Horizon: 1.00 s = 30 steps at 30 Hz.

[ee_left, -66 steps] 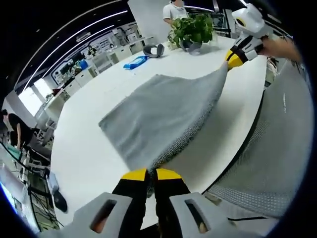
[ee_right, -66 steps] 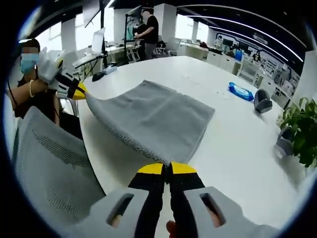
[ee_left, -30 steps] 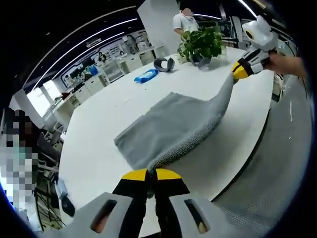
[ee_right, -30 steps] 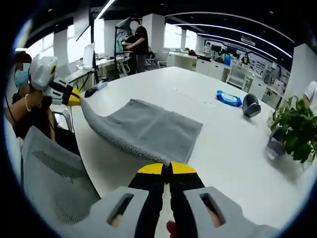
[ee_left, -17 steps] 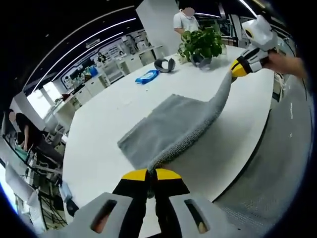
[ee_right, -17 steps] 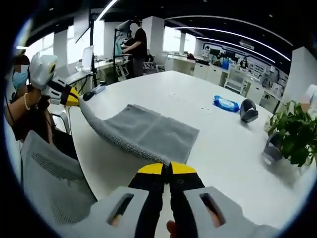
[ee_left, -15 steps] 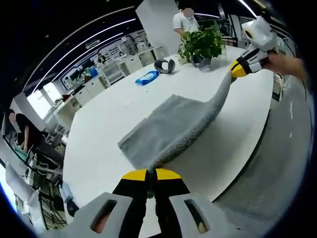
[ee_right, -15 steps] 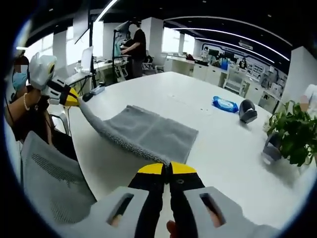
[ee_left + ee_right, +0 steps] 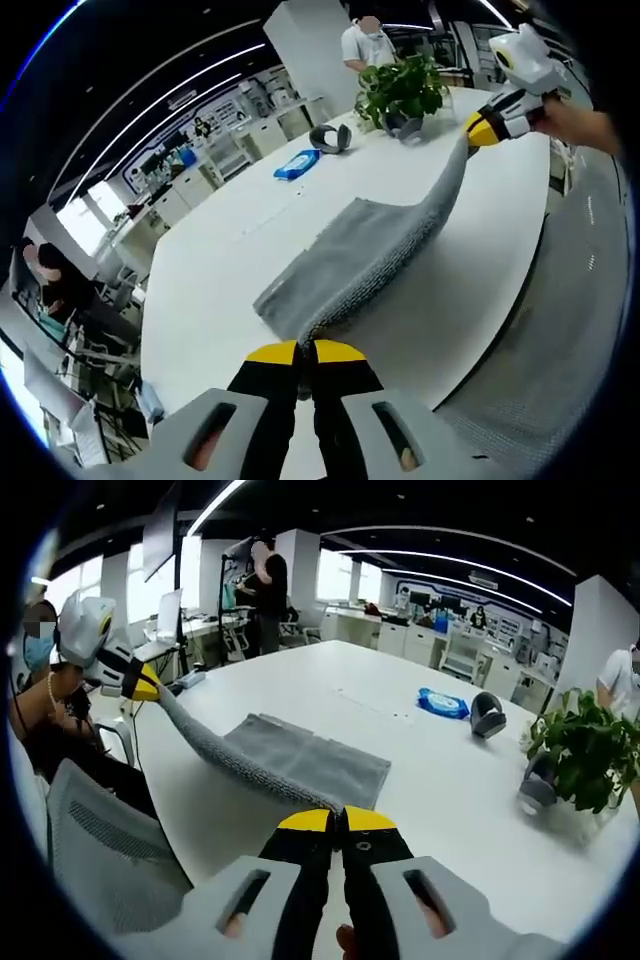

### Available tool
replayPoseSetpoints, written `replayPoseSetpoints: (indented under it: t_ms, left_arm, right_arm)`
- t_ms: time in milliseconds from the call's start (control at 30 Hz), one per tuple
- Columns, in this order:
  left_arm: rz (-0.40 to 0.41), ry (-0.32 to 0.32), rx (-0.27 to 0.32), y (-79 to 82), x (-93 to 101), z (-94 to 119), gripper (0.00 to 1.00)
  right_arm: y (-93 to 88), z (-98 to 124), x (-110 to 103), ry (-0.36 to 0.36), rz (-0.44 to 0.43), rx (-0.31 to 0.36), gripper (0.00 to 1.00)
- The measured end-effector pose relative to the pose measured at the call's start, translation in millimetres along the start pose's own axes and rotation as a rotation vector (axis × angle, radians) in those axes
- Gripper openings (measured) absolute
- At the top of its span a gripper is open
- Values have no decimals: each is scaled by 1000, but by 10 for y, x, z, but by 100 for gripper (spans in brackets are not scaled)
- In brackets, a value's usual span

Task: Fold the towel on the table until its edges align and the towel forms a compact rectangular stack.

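Jaws of our left gripper (image 9: 305,352) were pressed together on one near corner of the grey towel (image 9: 350,255), and those of our right gripper (image 9: 334,820) were likewise pinched tight on the other near corner. In the left gripper view the right gripper showed far off to the right, its yellow tips at the towel's edge; in the right gripper view the left gripper (image 9: 148,690) stood to the left in the same way. We held the near edge lifted off the white table (image 9: 460,810) and stretched taut between the two tools, so that it ran as a raised ridge from one gripper to the other.

From that ridge the cloth sloped down and away, and its far part lay flat on the table. The far edge therefore lay straight ahead of both grippers, roughly parallel to the line between them, with neither hand clearly nearer to it. We judged that the fold turned on carrying both corners forward together, keeping the edge level, until near edge met far edge.

Beyond the towel stood a potted plant (image 9: 400,88), a blue packet (image 9: 296,165) and a grey headset (image 9: 330,137), well apart from the cloth.
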<state>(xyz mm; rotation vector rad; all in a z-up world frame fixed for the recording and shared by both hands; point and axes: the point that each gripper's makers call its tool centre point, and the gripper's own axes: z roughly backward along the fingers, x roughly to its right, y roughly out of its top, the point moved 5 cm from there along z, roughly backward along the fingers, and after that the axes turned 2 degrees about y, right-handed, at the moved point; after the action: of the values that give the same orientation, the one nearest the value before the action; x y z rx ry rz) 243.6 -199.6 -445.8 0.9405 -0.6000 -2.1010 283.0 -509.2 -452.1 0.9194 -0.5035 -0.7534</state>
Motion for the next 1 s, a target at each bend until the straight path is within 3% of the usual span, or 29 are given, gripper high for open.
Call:
replayPoseSetpoints:
  t_ms: [1000]
  left_arm:
    - [-15, -1, -31, 83, -61, -63, 4]
  right_arm:
    - [113, -81, 112, -4, -53, 60, 0]
